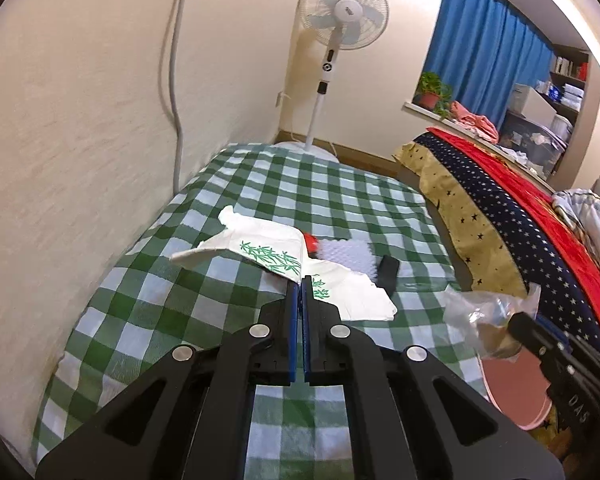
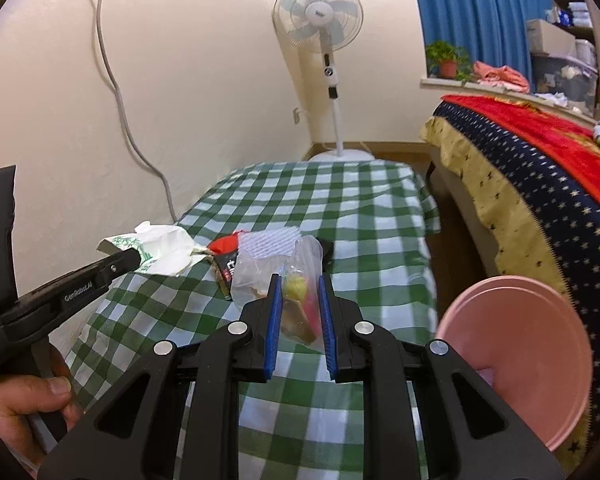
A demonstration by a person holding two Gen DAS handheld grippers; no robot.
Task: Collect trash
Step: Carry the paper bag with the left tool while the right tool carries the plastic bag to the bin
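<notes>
Here left gripper (image 1: pixel 301 280) pinches tissue (image 1: pixel 260 250); right gripper (image 2: pixel 299 282) clamps plastic bag (image 2: pixel 278 266), contents unclear.

Printed in white on the side of the left gripper (image 2: pixel 130 258), seen from the right wrist: "GenRobot.AI". Lower on its handle, small white lettering, partly cut off, ending in "System". On the right gripper (image 1: pixel 518 322), seen from the left wrist, white letters "DAS". On the red-and-black wrapper (image 2: pixel 227 258), large white characters, not legible. Fan hub badge (image 1: pixel 348 11) too small to read.
</notes>
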